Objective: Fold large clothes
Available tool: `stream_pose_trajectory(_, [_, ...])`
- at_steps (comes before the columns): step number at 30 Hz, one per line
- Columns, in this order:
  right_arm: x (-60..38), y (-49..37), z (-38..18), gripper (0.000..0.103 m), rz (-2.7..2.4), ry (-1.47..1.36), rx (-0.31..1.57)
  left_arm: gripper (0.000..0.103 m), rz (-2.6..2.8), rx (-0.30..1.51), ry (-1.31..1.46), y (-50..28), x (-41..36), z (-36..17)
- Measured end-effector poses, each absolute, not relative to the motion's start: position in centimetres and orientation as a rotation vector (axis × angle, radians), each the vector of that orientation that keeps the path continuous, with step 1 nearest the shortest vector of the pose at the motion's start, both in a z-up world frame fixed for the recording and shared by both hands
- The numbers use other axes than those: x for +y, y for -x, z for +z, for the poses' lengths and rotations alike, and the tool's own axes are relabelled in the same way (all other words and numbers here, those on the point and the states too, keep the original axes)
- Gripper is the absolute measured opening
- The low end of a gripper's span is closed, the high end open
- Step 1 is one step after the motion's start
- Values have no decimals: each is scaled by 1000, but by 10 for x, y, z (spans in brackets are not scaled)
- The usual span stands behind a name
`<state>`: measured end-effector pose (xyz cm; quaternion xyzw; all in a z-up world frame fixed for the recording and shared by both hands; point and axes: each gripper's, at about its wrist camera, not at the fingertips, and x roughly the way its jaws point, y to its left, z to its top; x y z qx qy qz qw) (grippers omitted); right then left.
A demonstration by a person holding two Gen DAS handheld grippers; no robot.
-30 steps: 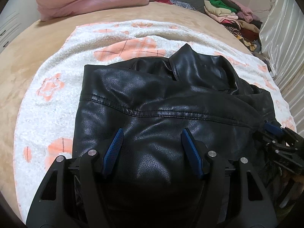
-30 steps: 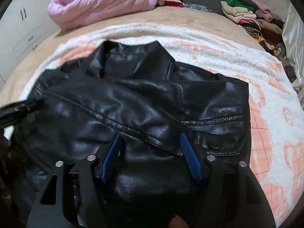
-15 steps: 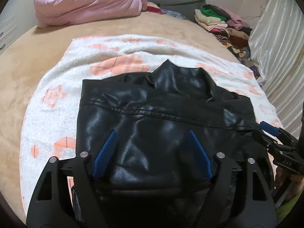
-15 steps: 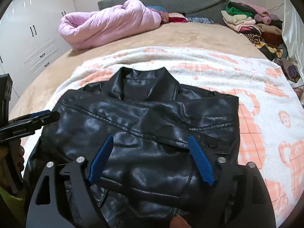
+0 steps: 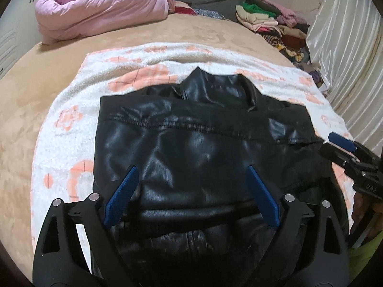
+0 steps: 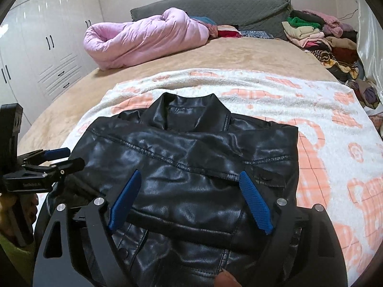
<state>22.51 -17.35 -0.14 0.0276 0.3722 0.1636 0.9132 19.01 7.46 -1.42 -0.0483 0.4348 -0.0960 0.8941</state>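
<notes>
Nearest the left wrist camera, the left gripper (image 5: 191, 174) is hovering over the lower part of the black leather jacket (image 5: 196, 148), its blue-padded fingers (image 5: 122, 196) standing wide apart with nothing between them. In the right wrist view, the right gripper (image 6: 189, 179) is likewise hanging above the jacket's front with its fingers (image 6: 255, 202) spread and pinching nothing; a fingertip of the person's hand (image 6: 226, 279) is showing at the bottom edge. The jacket is lying folded into a compact block, collar (image 6: 189, 112) pointing away, on a white blanket with peach patterns (image 6: 335, 148). The blanket is lying across a tan bedspread (image 6: 239, 55). Farther back, a rolled pink quilt (image 6: 143, 38) is resting near the grey headboard (image 6: 215, 4), and a pile of folded clothes (image 6: 316, 33) is sitting at the far right corner. White wardrobe doors (image 6: 43, 47) are standing along the left wall.
</notes>
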Motion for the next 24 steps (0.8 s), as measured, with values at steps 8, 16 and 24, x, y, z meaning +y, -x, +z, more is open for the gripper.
stream_pose_trajectory(8, [-177,-218,-31,83,296,-25,833,83,-186,963,48,-182,70,-47])
stream_pose_trajectory(16, [-189,-224,-68,83,234,-14,926,83,-178,967,26,-183,68,-51])
stream_pose_trajectory(24, [-193,-213,-43,84,275,-76,859,87,-173,955,36,-179,66,-40])
